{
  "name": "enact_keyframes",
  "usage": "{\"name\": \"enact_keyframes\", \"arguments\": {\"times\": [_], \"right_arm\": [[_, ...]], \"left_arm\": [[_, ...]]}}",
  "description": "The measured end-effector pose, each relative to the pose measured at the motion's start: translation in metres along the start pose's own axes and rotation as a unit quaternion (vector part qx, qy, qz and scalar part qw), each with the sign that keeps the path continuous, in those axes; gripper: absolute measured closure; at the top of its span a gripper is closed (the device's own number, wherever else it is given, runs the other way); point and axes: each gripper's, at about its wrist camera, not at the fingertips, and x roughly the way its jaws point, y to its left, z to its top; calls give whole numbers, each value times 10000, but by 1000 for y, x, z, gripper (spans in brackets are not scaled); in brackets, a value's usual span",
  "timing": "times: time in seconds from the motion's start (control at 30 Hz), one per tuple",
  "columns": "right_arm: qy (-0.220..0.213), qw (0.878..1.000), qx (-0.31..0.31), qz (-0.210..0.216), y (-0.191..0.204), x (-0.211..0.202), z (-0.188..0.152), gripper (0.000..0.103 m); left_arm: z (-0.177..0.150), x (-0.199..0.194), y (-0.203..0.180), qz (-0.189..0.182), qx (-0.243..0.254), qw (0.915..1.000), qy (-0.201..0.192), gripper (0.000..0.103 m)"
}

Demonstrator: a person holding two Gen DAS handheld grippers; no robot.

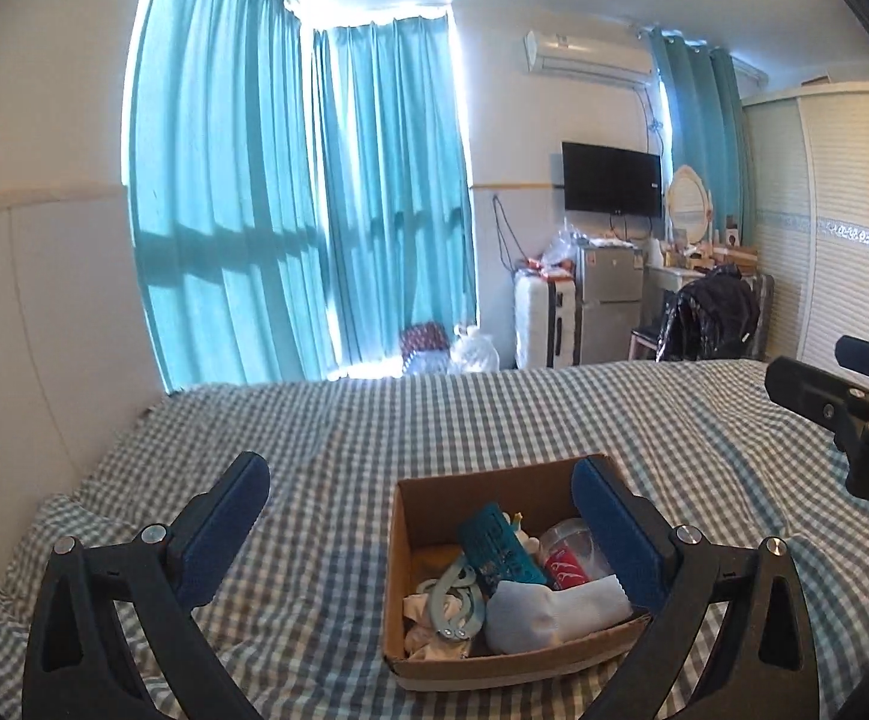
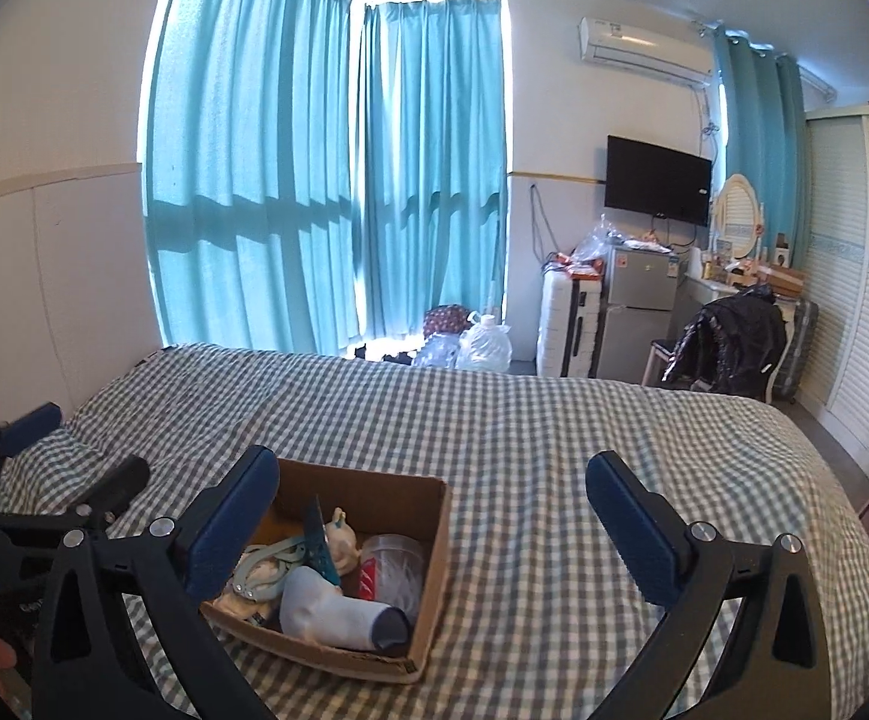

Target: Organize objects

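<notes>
left tongs (image 1: pixel 422 525) – spread apart, empty | right tongs (image 2: pixel 434 510) – spread apart, empty | cardboard box (image 1: pixel 416 546) on bed (image 1: pixel 494 414)

We see an open brown cardboard box (image 1: pixel 512 654) sitting flat on the checked bed (image 1: pixel 434 420), loosely packed. Inside, a white sock with a grey toe (image 2: pixel 344 612) lies along the near side, a pale blue-grey clip (image 1: pixel 455 600) rests on crumpled cloth at the left. A teal comb-like piece (image 1: pixel 497 552) leans in the middle beside a clear plastic cup with a red label (image 2: pixel 389 567).
</notes>
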Motion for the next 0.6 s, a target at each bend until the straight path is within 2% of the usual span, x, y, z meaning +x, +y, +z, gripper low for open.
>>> {"name": "enact_keyframes", "arguments": {"times": [0.17,0.33,0.5,0.6], "right_arm": [[-200,9996,-20,-215,-4,-25,-9,0],[-239,9995,-18,-217,-1,-34,-28,0],[-229,9994,-23,-249,0,-32,-48,0],[-227,9991,-136,-329,0,-28,-57,0]], "left_arm": [[-1,-24,-4,-45,-27,9999,-154,0],[-19,-40,-10,-73,-12,9998,-199,0],[-31,-39,-12,99,-102,9997,-190,0],[-37,-35,-12,55,-191,9998,-88,0]]}}
